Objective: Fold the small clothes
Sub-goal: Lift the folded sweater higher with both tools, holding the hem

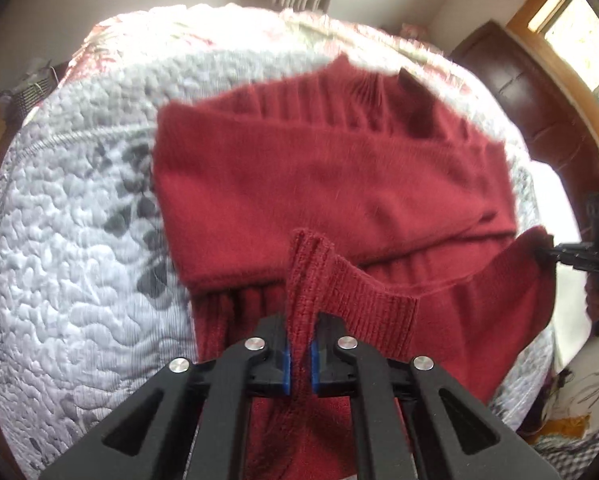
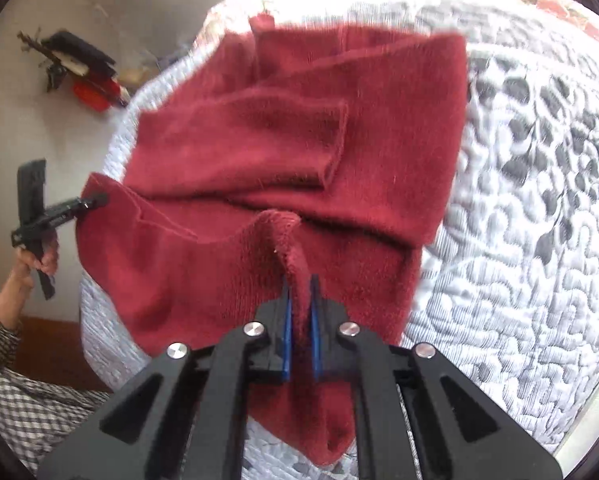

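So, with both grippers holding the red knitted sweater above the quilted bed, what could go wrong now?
1. The left gripper pinches only a narrow ribbed edge of the red knitted sweater; it may slip out.
2. A folded sleeve lies loose on top and could unfold when lifted.
3. The sweater lies near the edge of the white quilted bed cover and may slide off.

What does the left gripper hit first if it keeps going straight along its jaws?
Likely more of the red sweater. The left gripper is already shut on its ribbed edge, and the folded body lies straight ahead on the quilt. How far off is unclear in the fisheye view.
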